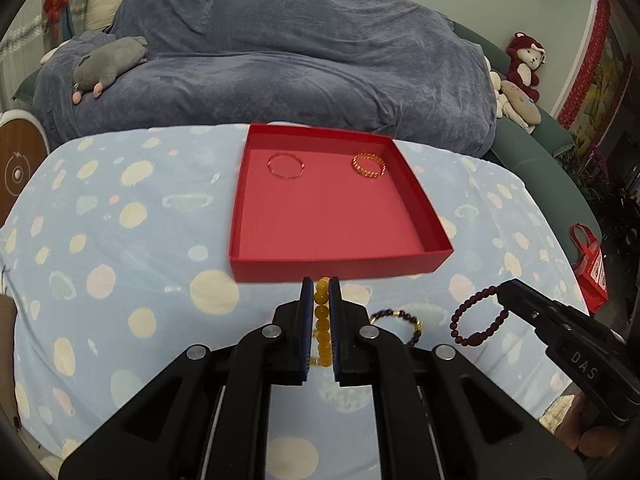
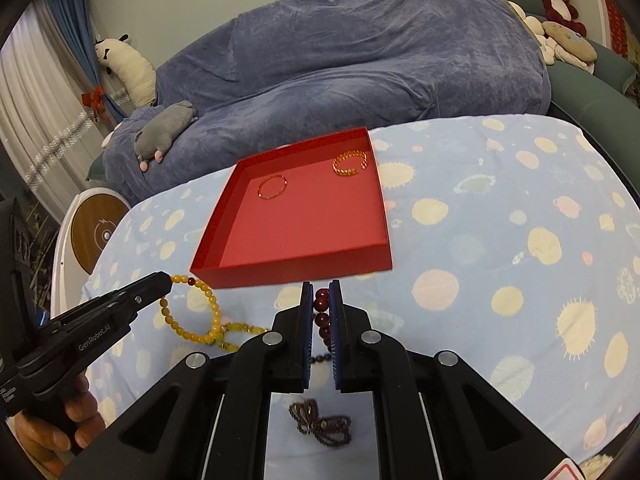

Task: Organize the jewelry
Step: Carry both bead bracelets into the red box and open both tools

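My left gripper (image 1: 320,285) is shut on a yellow bead bracelet (image 1: 322,322), lifted just in front of the red tray (image 1: 340,224). From the right wrist view the left gripper (image 2: 167,280) shows at the left with the yellow bracelet (image 2: 212,312) hanging from it. My right gripper (image 2: 321,286) is shut on a dark red bead bracelet (image 2: 321,312). In the left view, the right gripper (image 1: 501,295) holds that bracelet (image 1: 468,320) as a hanging loop. Inside the tray (image 2: 300,236) lie a thin red bangle (image 1: 286,166) (image 2: 273,187) and a gold bracelet (image 1: 369,165) (image 2: 350,163).
A dark bead bracelet (image 1: 414,326) (image 2: 320,424) lies on the spotted blue tablecloth (image 1: 120,240) under the grippers. A blue-covered sofa (image 1: 280,60) with plush toys stands behind the table. A round white-and-wood device (image 2: 96,232) is at the left, a red bag (image 1: 592,268) at the right.
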